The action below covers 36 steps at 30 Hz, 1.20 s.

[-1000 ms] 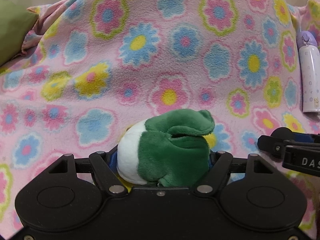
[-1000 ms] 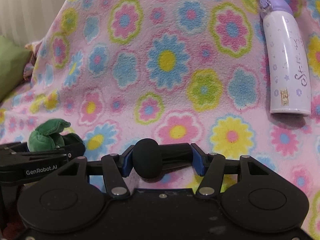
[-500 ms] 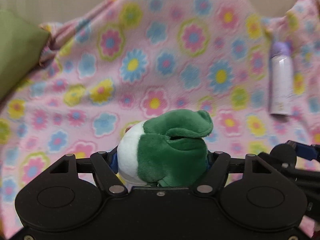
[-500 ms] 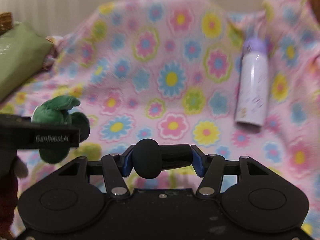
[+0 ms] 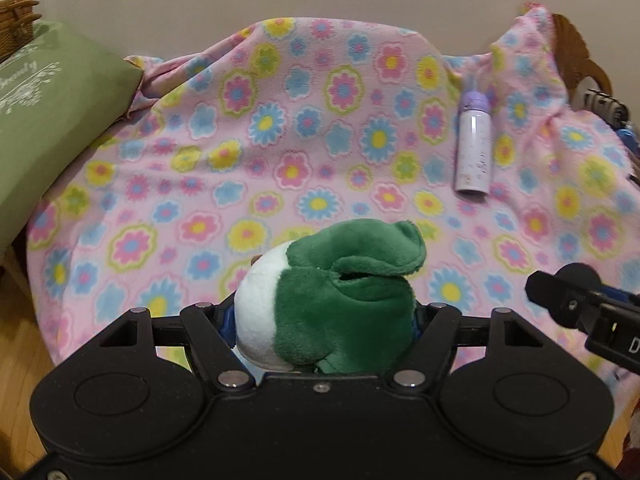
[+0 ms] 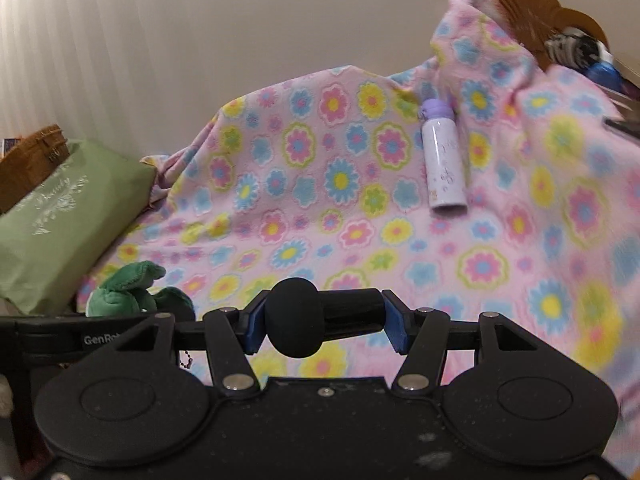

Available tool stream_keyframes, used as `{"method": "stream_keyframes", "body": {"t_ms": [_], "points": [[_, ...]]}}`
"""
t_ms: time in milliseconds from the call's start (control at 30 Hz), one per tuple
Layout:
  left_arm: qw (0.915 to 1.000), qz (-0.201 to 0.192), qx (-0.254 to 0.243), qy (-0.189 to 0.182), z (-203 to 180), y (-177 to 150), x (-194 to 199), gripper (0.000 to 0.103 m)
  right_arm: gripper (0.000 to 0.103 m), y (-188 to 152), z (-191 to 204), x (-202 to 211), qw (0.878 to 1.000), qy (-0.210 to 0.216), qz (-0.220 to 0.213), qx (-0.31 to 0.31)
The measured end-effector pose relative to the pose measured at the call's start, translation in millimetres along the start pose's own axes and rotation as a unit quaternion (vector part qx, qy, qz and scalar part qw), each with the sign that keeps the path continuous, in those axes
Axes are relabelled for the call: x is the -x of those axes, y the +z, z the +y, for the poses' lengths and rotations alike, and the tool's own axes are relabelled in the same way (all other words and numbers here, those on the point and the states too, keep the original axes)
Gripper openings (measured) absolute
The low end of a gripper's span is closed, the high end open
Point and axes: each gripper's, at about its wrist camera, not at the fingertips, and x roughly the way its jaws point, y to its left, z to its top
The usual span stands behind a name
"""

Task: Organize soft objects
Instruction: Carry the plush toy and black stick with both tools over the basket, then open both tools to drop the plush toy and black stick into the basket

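Left wrist view: the left gripper [image 5: 324,320] is clenched on a green-and-white plush toy [image 5: 332,296], its fingers pressing the toy's flanks and holding it above a pink flowered fleece blanket [image 5: 280,152].
Plush toy: white patch to the picture's left, green body with a floppy flap on top; the same toy [image 6: 132,292] shows low at the left edge of the right wrist view, above the left gripper's black arm.
Right wrist view: the right gripper [image 6: 324,320] grasps a black object with a rounded foam-like end [image 6: 294,322], lying crosswise between the blue-lined fingers [image 6: 394,326]; what it is cannot be told.
Blanket: drapes a raised surface against a pale wall.
Bottle: a white bottle with a lilac cap [image 5: 474,148] lies on the blanket, cap towards the wall, well apart from both grippers.
Cushion: a green cushion with white embroidery [image 5: 48,120] sits at the blanket's left edge, a wicker basket [image 5: 16,26] behind it.
Floor: wooden boards [image 5: 16,360] show at lower left.
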Motion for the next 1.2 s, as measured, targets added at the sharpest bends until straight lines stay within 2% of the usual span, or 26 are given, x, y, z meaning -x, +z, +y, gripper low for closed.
{"method": "stream_keyframes", "body": {"t_ms": [233, 333, 467, 767, 900, 1000, 1200], "points": [[0.9998, -0.009, -0.015, 0.008, -10, -35, 41, 0.067, 0.057, -38, 9, 55, 1.0, -0.006, 0.01, -0.022], [1.0, -0.001, -0.002, 0.0, -8, -46, 50, 0.067, 0.057, -50, 10, 72, 0.999, -0.008, 0.022, -0.032], [1.0, -0.004, 0.005, 0.007, -5, -53, 56, 0.067, 0.057, -61, 15, 88, 0.999, -0.016, 0.028, -0.023], [0.9996, 0.02, 0.014, 0.014, -6, -72, 51, 0.067, 0.058, -64, 10, 92, 0.998, -0.043, 0.039, -0.039], [0.9991, 0.035, 0.019, 0.016, -5, -80, 47, 0.067, 0.058, -65, 9, 84, 0.996, -0.044, 0.065, -0.042], [0.9989, 0.035, 0.023, 0.021, -4, -80, 47, 0.067, 0.058, -68, 11, 79, 0.995, -0.04, 0.08, -0.039], [0.9988, 0.032, 0.028, 0.025, -2, -80, 47, 0.067, 0.058, -67, 14, 80, 0.995, -0.041, 0.081, -0.03]]}}
